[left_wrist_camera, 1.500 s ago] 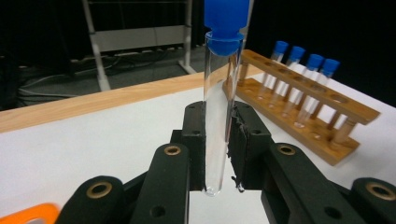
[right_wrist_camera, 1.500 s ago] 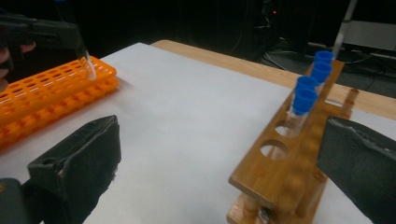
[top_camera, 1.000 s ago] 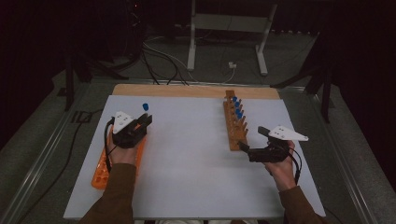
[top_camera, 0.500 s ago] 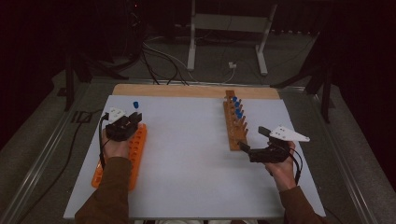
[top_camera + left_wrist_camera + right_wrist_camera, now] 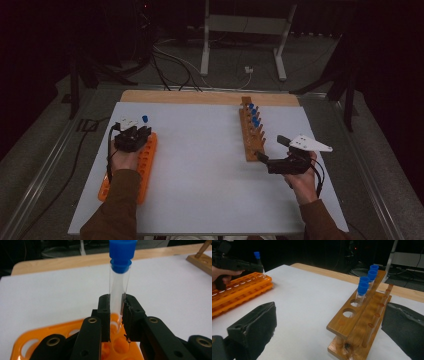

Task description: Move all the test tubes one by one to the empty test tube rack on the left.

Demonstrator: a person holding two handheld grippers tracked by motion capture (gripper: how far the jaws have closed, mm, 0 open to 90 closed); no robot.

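Left gripper clamped on a blue-capped tube, upright over the orange rack, left of frame. Right gripper wide open, empty, by the wooden rack. Step: seating the tube. Next, I judge: lower straight into a hole, then release.

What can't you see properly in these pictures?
- Bottom of the tube: left gripper view, black fingers cover it.
- Which hole of the orange rack it goes into: high view, the left gripper hides it.
- Wooden rack: right gripper view, near end cut off.
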